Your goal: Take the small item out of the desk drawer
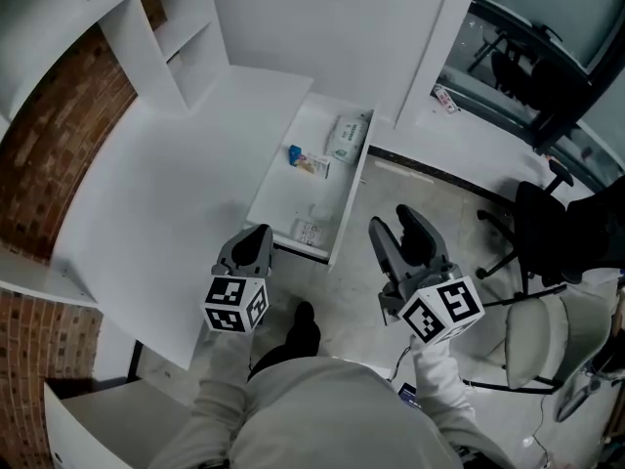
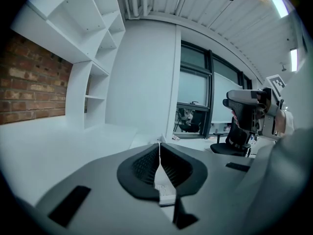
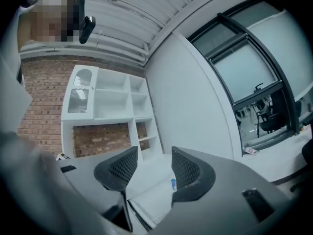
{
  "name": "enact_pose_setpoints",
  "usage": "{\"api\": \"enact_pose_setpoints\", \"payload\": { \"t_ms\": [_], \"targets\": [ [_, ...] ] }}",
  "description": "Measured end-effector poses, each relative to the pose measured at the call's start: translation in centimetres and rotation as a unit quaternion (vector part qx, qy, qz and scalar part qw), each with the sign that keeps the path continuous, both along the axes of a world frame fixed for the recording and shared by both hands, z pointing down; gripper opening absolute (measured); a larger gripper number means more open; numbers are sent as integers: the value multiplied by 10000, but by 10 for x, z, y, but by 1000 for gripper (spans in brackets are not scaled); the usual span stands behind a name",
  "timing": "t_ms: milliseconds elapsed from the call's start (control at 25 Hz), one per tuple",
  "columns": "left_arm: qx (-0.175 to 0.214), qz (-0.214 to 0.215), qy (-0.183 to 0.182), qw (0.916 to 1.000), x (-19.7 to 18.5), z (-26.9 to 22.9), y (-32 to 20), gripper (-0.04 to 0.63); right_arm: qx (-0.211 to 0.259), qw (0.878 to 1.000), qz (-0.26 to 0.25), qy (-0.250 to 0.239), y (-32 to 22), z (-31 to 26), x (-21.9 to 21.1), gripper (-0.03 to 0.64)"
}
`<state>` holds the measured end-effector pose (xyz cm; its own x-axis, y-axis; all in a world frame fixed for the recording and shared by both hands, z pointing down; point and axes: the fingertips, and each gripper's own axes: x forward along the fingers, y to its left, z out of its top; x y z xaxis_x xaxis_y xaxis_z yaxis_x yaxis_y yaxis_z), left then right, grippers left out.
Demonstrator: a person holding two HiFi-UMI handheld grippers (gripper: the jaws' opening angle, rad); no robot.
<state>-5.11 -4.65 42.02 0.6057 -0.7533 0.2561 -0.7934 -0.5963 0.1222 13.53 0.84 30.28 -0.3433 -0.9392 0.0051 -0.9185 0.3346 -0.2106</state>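
Note:
The white desk drawer (image 1: 349, 206) stands pulled out, and several small things lie in it: a white packet (image 1: 347, 137) at the back, a small blue item (image 1: 295, 152) beside a little box (image 1: 314, 165), and a pale clear item (image 1: 310, 231) near the front. My left gripper (image 1: 258, 234) hovers at the drawer's front left corner, its jaws shut with nothing in them (image 2: 159, 153). Over the floor just right of the drawer, my right gripper (image 1: 393, 219) is open and empty. In the right gripper view the drawer and the blue item (image 3: 173, 184) show between the parted jaws (image 3: 154, 168).
The white desk top (image 1: 166, 193) spreads left of the drawer, with a white shelf unit (image 1: 176, 37) at its back and a brick wall (image 1: 59, 115) behind. A black office chair (image 1: 552, 223) and a pale chair (image 1: 537, 345) stand on the floor at the right. The person's shoe (image 1: 303, 328) is below the drawer.

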Motion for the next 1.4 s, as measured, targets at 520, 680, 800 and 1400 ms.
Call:
{"api": "enact_pose_setpoints", "payload": {
  "t_ms": [520, 680, 800, 1400],
  "targets": [
    [-23, 143, 96, 9998, -13, 8, -77, 23, -68, 9996, -30, 279, -78, -2, -26, 264],
    [-88, 131, 93, 9998, -17, 14, -88, 23, -60, 9991, -57, 426, -93, -4, -29, 264],
    [-126, 130, 102, 9998, -17, 16, -95, 23, -66, 9988, 20, 479, -102, -5, -23, 262],
    [-276, -326, 69, 9991, -25, 26, -142, 23, -375, 9950, -383, 846, -172, 23, -15, 264]
  ]
}}
